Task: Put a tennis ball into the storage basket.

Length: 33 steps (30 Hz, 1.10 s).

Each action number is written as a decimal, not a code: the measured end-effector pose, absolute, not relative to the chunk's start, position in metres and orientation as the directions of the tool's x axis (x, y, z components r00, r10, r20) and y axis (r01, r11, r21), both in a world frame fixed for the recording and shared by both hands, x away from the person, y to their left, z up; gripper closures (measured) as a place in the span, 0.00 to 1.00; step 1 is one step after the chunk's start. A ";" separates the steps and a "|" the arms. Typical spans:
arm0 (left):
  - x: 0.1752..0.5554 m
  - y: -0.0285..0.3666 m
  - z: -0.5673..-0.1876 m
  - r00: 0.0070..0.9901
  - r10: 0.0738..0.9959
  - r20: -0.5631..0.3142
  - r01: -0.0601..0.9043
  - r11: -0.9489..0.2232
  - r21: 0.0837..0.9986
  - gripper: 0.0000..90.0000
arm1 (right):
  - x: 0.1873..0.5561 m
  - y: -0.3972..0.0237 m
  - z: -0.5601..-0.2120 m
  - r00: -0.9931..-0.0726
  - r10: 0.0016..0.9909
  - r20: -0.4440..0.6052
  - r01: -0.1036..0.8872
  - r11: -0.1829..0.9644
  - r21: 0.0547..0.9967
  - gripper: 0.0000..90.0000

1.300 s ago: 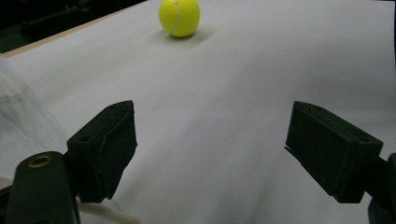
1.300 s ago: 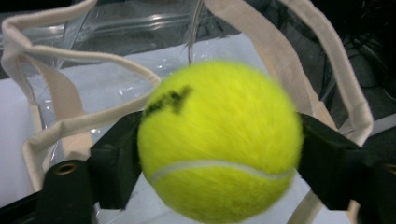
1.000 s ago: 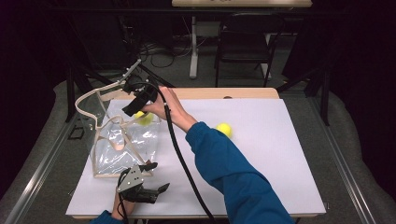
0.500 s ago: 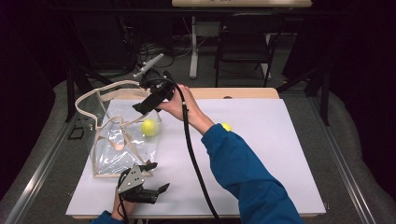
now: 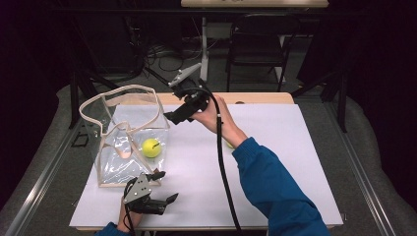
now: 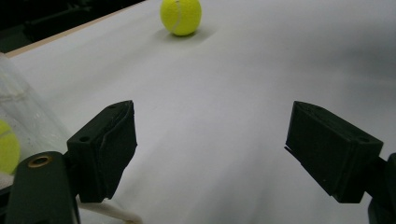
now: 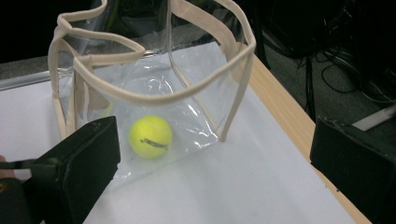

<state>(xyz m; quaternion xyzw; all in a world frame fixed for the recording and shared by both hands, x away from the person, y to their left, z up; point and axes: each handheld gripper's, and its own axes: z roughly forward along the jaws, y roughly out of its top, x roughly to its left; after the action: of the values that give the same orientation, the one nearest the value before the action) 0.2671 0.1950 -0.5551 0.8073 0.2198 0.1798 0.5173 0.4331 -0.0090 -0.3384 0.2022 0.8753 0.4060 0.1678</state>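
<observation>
Inside the clear bag (image 5: 128, 132), a yellow tennis ball (image 5: 151, 147) rests on the desk (image 5: 275, 162). Beside the bag's rim, the right tool (image 5: 178, 116) has just been opening, jaws wide and empty. Near the desk's front edge, the left tool (image 5: 164, 189) is open too.

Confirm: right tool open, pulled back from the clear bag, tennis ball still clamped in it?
Not quite. The right tool is open and clear of the clear bag, its jaws having just opened, but nothing is between them. The tennis ball lies inside the bag, as the right gripper view shows.
</observation>
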 end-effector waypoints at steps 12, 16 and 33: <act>0.267 0.193 -0.556 0.842 0.536 0.063 0.171 -0.376 0.911 0.18 | 0.425 -0.059 -0.359 -0.832 0.541 -0.119 0.265 0.578 0.772 0.01; 0.267 0.194 -0.556 0.838 0.542 0.062 0.174 -0.374 0.911 0.18 | 0.419 -0.069 -0.366 -0.832 0.543 -0.115 0.263 0.567 0.781 0.01; 0.267 0.194 -0.556 0.839 0.540 0.062 0.174 -0.376 0.910 0.18 | 0.411 -0.102 -0.392 -0.826 0.561 -0.050 0.301 0.516 0.802 0.01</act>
<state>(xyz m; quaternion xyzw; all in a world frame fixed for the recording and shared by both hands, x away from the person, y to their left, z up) 0.2670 0.1941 -0.5558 0.8100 0.2205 0.1782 0.5133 0.4107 -0.1021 -0.3916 0.2515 0.8571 0.4227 0.1534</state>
